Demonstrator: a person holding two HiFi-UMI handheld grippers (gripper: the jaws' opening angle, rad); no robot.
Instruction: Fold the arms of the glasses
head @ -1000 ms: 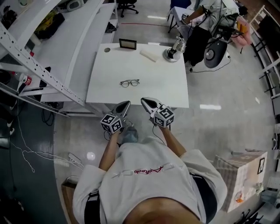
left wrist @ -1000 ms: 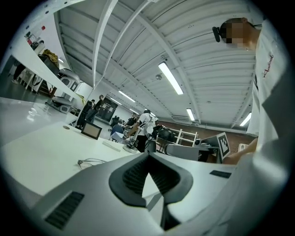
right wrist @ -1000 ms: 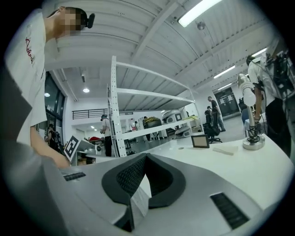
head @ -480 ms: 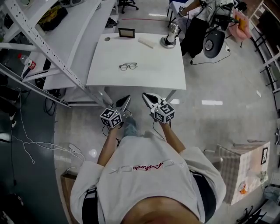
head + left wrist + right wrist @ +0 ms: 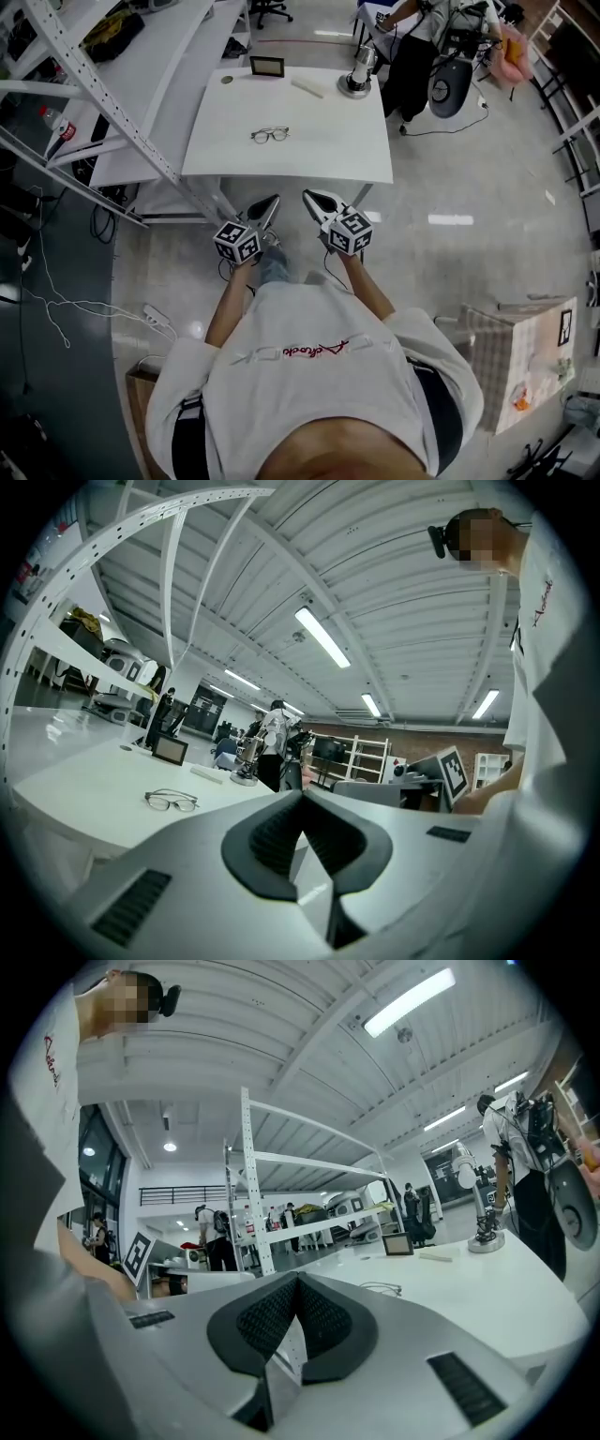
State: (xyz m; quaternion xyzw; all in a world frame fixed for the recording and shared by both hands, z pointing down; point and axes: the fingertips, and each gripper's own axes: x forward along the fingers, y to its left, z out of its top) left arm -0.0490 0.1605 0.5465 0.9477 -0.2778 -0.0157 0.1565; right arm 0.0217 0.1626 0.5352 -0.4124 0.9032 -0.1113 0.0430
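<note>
short of table (image 5: 328,150) and glasses (image 5: 270,135), left gripper (image 5: 273,201), right gripper (image 5: 308,195): jaws clenched, empty; shirt script (image 5: 302,351) unreadable

One pair of glasses (image 5: 270,135), one table (image 5: 323,141), one frame (image 5: 267,67), two claws (image 5: 274,200) (image 5: 307,194).

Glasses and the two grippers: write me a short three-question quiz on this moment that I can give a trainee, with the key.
1. True or false: the left gripper and the right gripper both reach out over the white table.
2. Where are the glasses? A) lying on the table, apart from both grippers B) between the left gripper's jaws C) between the right gripper's jaws
3. Short answer: do the right gripper's jaws stand apart or together?
Key: 1 false, both are short of the table's near edge; 2 A; 3 together, with nothing between them.
</note>
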